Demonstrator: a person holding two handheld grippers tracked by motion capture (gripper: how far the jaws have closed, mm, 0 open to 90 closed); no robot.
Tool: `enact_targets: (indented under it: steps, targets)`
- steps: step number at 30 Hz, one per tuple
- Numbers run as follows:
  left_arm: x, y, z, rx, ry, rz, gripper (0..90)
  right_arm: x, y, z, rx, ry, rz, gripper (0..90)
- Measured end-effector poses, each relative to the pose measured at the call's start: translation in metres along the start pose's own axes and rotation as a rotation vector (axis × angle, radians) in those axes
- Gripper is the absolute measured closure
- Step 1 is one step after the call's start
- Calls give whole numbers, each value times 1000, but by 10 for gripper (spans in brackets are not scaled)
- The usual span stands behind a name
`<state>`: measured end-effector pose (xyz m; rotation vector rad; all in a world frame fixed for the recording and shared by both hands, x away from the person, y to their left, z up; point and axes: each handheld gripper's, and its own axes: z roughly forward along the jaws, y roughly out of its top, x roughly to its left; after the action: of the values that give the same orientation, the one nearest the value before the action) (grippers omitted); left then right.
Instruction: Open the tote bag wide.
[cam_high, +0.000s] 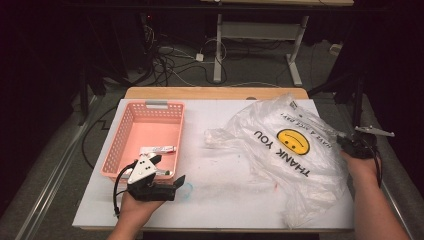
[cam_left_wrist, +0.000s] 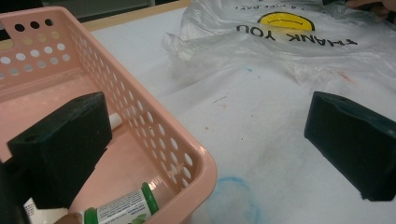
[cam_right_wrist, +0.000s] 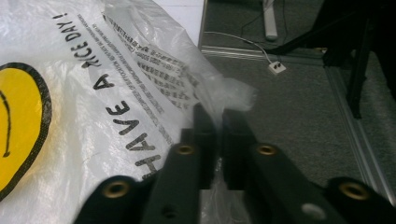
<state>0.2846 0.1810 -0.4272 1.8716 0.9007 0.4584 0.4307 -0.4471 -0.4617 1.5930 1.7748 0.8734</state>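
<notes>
White worktop (cam_high: 220, 200) in a dark room: the right tool (cam_right_wrist: 218, 122), jaws clenched on the rim of the smiley plastic bag (cam_high: 290, 150) at its right edge, sits nearer the bag. The left tool (cam_left_wrist: 205, 140), released, waits well apart beside the pink basket (cam_high: 125, 145).

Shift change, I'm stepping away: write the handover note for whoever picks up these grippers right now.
Right gripper: jaws nearly shut, pinching the edge of the plastic bag at the table's right side.
Left gripper: open, holding nothing, straddling the near wall of the pink basket.
Bag lies crumpled on the white table, smiley print up.
Done: a tube and a small flat packet lie in the basket.
Left: probably lift the bag open and see what remains inside; contents can't be made out.
</notes>
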Motion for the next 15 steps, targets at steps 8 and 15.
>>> enact_targets:
  steps: [8, 15]
  targets:
    - [-1, 0, -1, -3, -2, 5, 3, 3, 7, -53, -100, 41, -33, 486]
    - [-3, 0, 0, -3, -8, 7, 3, 35, -17, -114, -154, 123, -120, 489]
